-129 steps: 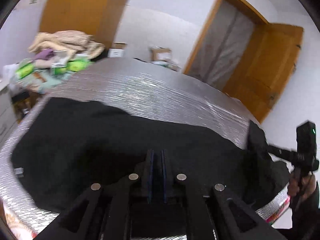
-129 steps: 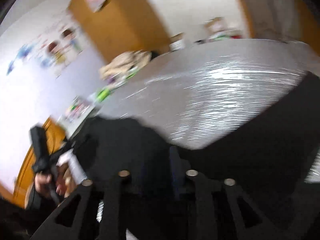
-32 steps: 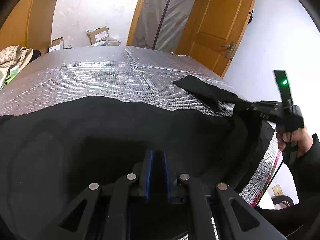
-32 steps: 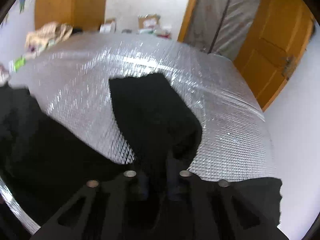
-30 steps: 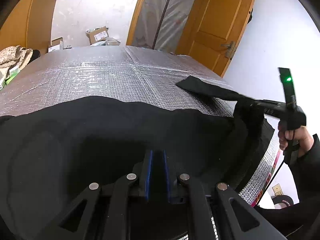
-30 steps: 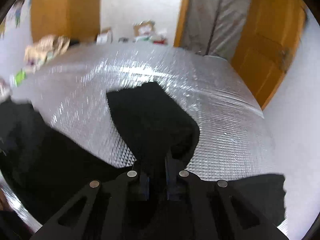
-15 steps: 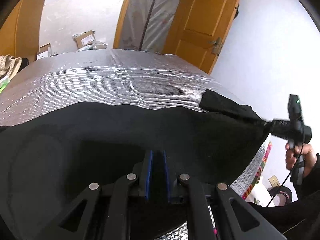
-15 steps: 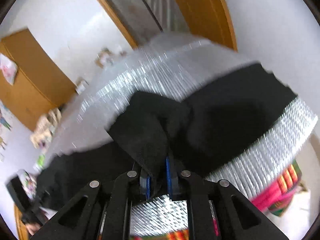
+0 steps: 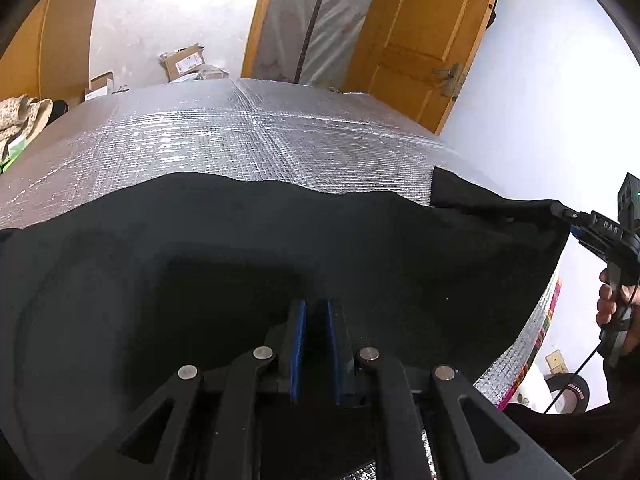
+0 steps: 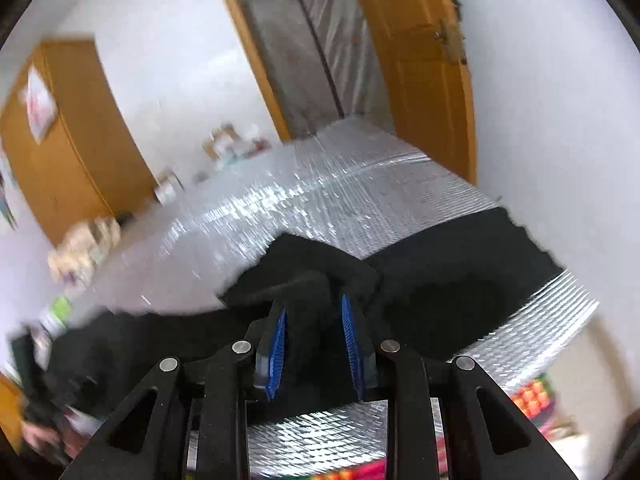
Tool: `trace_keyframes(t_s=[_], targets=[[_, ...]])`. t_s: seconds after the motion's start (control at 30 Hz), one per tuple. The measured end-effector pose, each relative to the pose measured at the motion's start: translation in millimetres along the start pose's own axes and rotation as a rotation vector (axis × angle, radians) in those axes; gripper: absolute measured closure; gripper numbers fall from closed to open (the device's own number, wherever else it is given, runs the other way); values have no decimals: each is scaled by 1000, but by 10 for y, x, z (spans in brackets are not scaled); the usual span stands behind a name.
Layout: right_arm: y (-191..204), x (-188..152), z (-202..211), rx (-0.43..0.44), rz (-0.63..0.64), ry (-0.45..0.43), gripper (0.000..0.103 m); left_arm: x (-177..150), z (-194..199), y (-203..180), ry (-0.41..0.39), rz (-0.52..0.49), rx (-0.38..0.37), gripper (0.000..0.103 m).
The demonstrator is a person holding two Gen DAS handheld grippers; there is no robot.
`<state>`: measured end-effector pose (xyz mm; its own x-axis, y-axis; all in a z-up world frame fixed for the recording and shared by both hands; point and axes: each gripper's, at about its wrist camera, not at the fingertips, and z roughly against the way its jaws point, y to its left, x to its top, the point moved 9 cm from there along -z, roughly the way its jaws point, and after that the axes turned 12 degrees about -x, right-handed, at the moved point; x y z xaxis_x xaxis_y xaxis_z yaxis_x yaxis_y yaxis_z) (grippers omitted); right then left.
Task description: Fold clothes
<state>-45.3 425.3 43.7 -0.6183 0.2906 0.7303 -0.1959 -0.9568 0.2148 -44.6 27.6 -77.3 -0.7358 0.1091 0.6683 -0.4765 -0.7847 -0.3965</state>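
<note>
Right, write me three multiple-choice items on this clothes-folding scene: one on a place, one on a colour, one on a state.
1. Where does the black garment lie?
A. on the silver quilted surface
B. on the floor
C. over the door

2. What colour are the pads of the right gripper?
A. red
B. blue
C. white

3. How does the wooden door stand?
A. off its hinges
B. shut
C. open

Key: 1 A, the cloth is spread over the foil-like cover; 2 B, the right wrist view shows blue pads, apart and opening, with cloth between them; 3 C, the leaf is swung aside from a plastic-covered doorway.
</note>
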Motion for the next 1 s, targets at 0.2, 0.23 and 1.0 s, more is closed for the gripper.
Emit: trace_keyframes(t_s=[0.2,0.23,1.0], targets=[[-1,-419,-380,-141,259,272,75,4,1,-2,2,-1,1,92],[6,-449,-378,-158,297,276,75,1,5,4,3,-3,1,92],[1018,-480,-914,-40,754,138,75,4,91,-27,-29,7,-8,92]])
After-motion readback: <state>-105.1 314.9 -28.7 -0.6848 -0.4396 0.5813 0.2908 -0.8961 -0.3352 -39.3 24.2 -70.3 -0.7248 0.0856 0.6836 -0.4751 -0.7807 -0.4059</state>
